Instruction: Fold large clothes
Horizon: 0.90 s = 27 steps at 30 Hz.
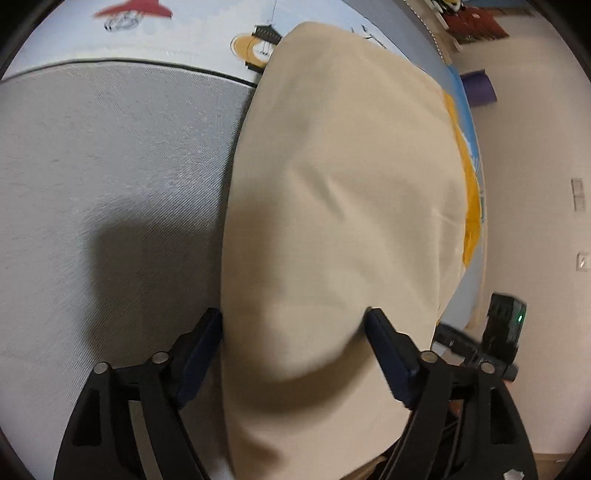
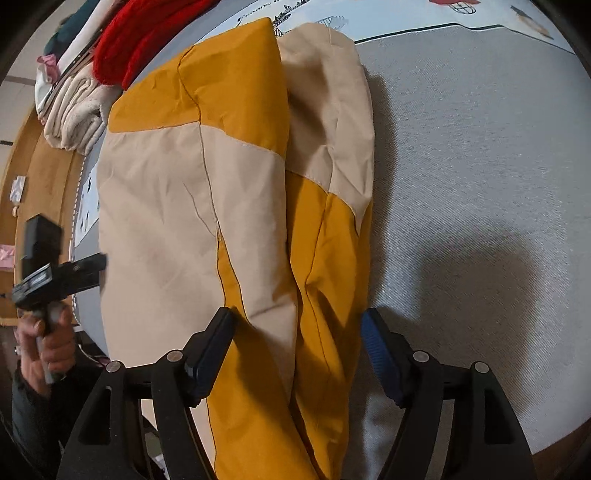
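Observation:
A large beige and mustard-yellow garment (image 2: 207, 206) lies lengthwise on the grey bed surface (image 2: 480, 166). In the left wrist view its beige side (image 1: 343, 192) fills the middle, with a yellow strip at its right edge. My left gripper (image 1: 295, 325) is open, its fingers standing either side of the beige cloth's near end. My right gripper (image 2: 299, 325) is open, its fingers straddling the yellow folded edge. The left gripper also shows in the right wrist view (image 2: 70, 273), held in a hand at the garment's left side.
Grey cover (image 1: 110, 184) spreads left of the garment, with a printed sheet (image 1: 147, 33) beyond. A stack of folded cloth, cream (image 2: 74, 114) and red (image 2: 147, 40), sits at the bed's far left corner. A wooden floor (image 2: 40, 177) and a wall (image 1: 535, 147) border the bed.

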Each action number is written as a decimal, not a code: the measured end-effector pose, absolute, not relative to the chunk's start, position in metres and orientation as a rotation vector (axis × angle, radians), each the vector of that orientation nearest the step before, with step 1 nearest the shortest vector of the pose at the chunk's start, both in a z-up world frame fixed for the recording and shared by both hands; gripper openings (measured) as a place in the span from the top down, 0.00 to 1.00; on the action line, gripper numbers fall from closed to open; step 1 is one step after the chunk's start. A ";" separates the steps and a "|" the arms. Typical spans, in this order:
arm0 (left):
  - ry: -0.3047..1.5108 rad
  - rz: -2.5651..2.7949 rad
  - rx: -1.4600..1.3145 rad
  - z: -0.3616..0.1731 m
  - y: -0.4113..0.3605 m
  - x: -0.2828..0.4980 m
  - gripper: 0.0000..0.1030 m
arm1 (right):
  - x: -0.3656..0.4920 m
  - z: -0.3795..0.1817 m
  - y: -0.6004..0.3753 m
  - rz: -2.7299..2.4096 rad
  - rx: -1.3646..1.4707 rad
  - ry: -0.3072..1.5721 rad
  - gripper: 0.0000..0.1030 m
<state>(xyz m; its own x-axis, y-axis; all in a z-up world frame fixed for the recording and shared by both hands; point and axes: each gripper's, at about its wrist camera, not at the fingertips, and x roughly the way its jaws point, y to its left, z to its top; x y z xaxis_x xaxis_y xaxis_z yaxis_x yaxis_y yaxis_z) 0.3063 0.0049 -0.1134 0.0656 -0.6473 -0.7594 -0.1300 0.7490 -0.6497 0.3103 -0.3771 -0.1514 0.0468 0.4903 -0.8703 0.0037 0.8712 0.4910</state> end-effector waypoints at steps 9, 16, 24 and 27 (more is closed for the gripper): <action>1.339 -0.448 -0.628 -0.103 -0.012 0.319 0.44 | 0.315 -0.146 -0.358 0.398 0.362 1.444 0.75; 1.229 -0.427 -0.579 -0.057 0.006 0.330 0.58 | 0.325 -0.123 -0.335 0.441 0.393 1.325 0.90; 1.081 -0.278 -0.613 -0.028 0.099 0.350 0.63 | 0.366 -0.095 -0.284 0.454 0.409 1.161 0.91; 1.061 -0.263 -0.661 -0.028 0.121 0.355 0.63 | 0.376 -0.088 -0.267 0.465 0.389 1.131 0.91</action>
